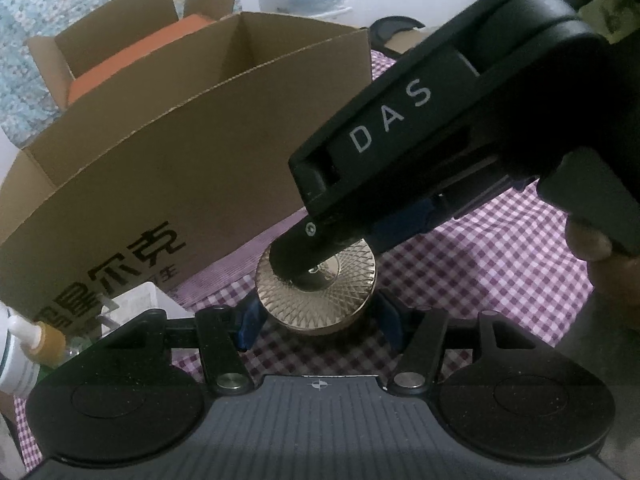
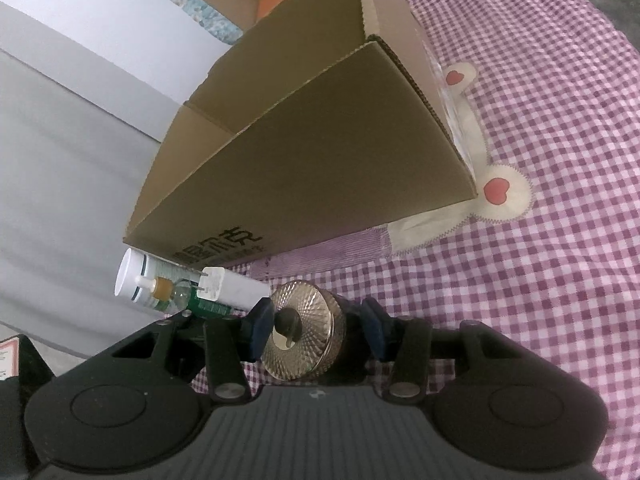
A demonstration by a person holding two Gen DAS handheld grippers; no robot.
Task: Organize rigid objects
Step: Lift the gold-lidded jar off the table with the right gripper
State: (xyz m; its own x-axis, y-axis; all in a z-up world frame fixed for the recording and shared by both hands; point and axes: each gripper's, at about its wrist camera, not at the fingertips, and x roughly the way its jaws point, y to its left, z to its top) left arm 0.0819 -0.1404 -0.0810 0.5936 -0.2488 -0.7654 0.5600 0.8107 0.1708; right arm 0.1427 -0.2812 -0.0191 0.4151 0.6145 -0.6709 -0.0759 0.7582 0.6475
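A round gold knurled metal lid or disc (image 1: 320, 300) lies on the purple checked cloth between the blue pads of my left gripper (image 1: 318, 322), whose jaws stand open around it. The right gripper's body marked "DAS" (image 1: 420, 128) reaches over the disc from the upper right. In the right wrist view the same gold disc (image 2: 304, 340) sits between the blue pads of my right gripper (image 2: 316, 336); the left pad (image 2: 258, 330) touches it, while the right pad stands beside it and contact is unclear.
An open cardboard box (image 1: 192, 152) with black print stands just behind the disc, also in the right wrist view (image 2: 304, 152). A white tube, a plug and a small bottle (image 2: 180, 290) lie at the box's left corner. Another box holds an orange item (image 1: 120, 68).
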